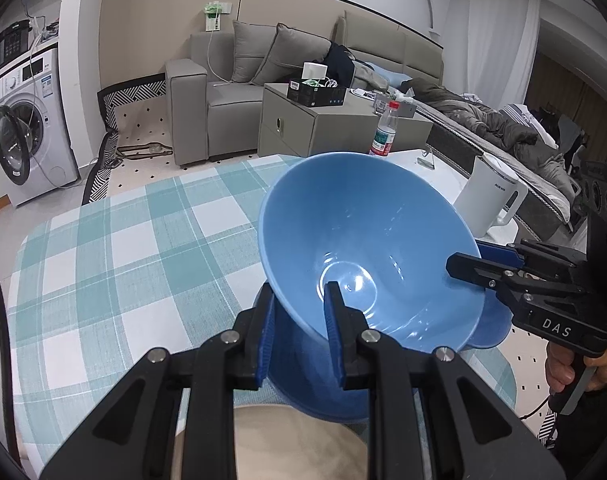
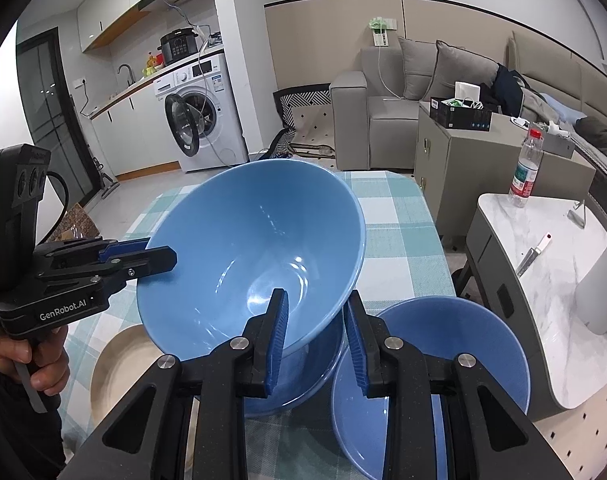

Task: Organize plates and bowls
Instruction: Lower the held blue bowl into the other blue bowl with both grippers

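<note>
A large blue bowl [image 1: 367, 240] [image 2: 255, 248] is held tilted above the checked table, gripped on its rim from both sides. My left gripper [image 1: 299, 332] is shut on its near rim, one finger inside and one outside; it also shows in the right wrist view [image 2: 159, 258]. My right gripper [image 2: 317, 340] is shut on the opposite rim; it also shows in the left wrist view [image 1: 469, 264]. Under the bowl sits a blue plate [image 2: 303, 380] [image 1: 303, 384]. A second blue bowl [image 2: 455, 352] stands to the right. A beige plate [image 2: 119, 364] [image 1: 287, 444] lies at the left.
The checked tablecloth [image 1: 123, 248] covers the table. A white kettle [image 1: 491, 196] and a water bottle [image 2: 525, 168] stand on a marble side table [image 2: 543, 264] to the right. A sofa and washing machine are behind.
</note>
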The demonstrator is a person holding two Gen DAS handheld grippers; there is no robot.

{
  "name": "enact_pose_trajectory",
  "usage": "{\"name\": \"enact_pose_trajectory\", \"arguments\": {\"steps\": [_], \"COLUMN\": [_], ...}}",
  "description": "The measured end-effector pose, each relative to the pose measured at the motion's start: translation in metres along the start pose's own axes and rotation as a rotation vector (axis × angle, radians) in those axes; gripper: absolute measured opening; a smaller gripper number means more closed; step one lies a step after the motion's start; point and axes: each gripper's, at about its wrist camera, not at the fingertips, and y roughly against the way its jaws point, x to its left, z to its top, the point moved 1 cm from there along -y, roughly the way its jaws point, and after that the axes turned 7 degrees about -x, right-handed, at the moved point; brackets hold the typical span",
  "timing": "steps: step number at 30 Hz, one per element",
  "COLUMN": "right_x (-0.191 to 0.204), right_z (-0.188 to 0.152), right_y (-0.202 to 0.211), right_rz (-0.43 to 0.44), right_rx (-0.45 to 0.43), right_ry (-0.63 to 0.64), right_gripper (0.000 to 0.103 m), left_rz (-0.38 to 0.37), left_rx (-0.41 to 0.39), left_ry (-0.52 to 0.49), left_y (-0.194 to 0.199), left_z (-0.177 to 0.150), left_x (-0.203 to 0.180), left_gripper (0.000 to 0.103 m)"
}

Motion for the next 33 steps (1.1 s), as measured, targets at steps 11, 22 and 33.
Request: {"name": "enact_pose_trajectory", "arguments": {"steps": [11, 22, 33], "right_x": [-0.001, 0.0, 0.005], "right_z": [-0.012, -0.018, -0.026], "right_y": [-0.008, -0.018, -0.025], "right_rz": [0.006, 0.019, 0.008], "right_rx": [0.012, 0.032, 0.054], "right_ry": [-0.003, -0.002, 0.007], "right_gripper": [0.029, 0.029, 0.029], "left_rz": [0.004, 0.011, 0.03], "left_rx": [0.009, 0.022, 0.037], "left_ry": [-0.006, 0.002, -0.015], "left_y": [-0.002, -0.004, -0.006], "left_z": [-0.011, -0.021, -0.029], "left_x": [0.002, 0.007, 0.007], "left_gripper": [0.022, 0.022, 0.022]}}
